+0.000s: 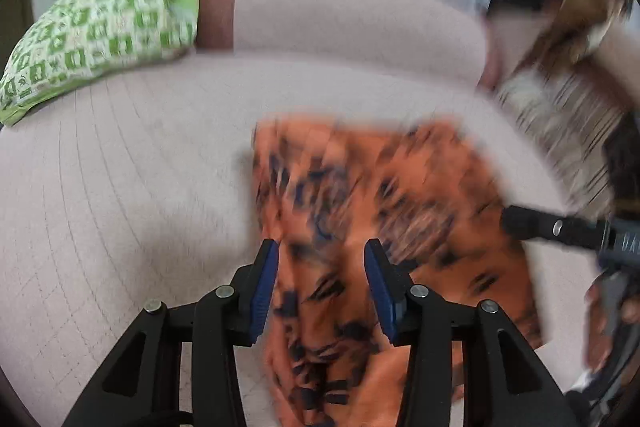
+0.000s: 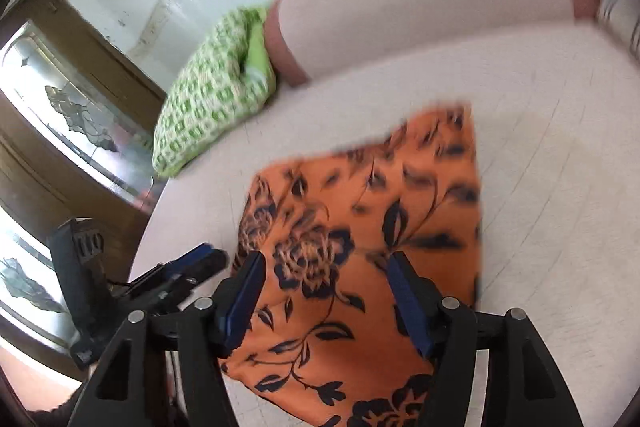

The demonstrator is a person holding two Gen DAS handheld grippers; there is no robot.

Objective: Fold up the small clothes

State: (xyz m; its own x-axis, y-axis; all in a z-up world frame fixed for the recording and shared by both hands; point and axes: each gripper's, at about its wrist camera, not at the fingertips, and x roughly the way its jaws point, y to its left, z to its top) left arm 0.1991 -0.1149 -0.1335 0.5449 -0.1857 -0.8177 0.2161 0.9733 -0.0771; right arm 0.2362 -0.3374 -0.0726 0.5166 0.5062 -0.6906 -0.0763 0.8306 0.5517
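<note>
Both pairs of blue-padded fingers spread wide, left gripper (image 1: 320, 251) and right gripper (image 2: 326, 263) hovering over the orange floral-print cloth (image 2: 360, 247), which stretches ahead between each gripper's fingers on the pale mattress (image 2: 540, 187).

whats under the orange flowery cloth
The orange cloth lies on the pale quilted bed surface, which shows all around its edges. Whatever is directly beneath the cloth is covered. Both tongs, left and right, are open above it.
</note>
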